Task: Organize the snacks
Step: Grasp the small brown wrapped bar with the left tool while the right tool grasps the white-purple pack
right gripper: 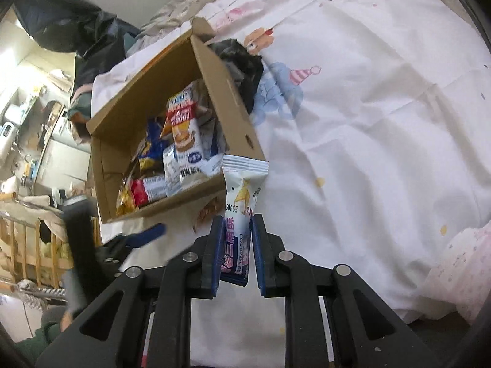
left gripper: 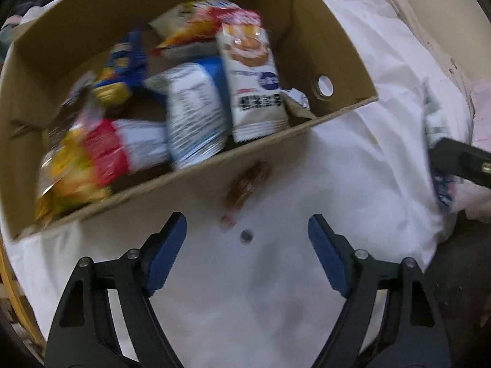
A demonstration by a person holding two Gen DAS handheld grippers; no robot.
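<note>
The right gripper (right gripper: pixel 235 224) is clamped hard on a white snack packet (right gripper: pixel 242 190), blue pads pressing its lower half from both sides — the packet stands up between the fingers, its crimped top edge just beside the near corner of the cardboard box (right gripper: pixel 227 98). In the left wrist view the same packet (left gripper: pixel 435 141) shows at the far right edge, hanging from a black finger, well apart from the box (left gripper: pixel 307 36).

The left gripper (left gripper: pixel 247 227) hangs over the white bedsheet (left gripper: pixel 353 168) with its jaws apart and nothing between them. Just beyond its fingertips lies a small brown-wrapped snack (left gripper: pixel 248 184), touching the sheet right against the box's near wall.

Inside the box, it's crowded: a tall white pouch with a biscuit picture (left gripper: pixel 253 82) stands against the near wall, a blue-and-white bag (left gripper: pixel 196 113) beside it, a red, white and yellow bag (left gripper: pixel 101 156) at the left end, a blue and yellow packet (left gripper: pixel 122 70) behind. The sheet (right gripper: pixel 368 122) carries cartoon prints — a dark crumpled item (right gripper: pixel 242 64) rests against the box's far side.
</note>
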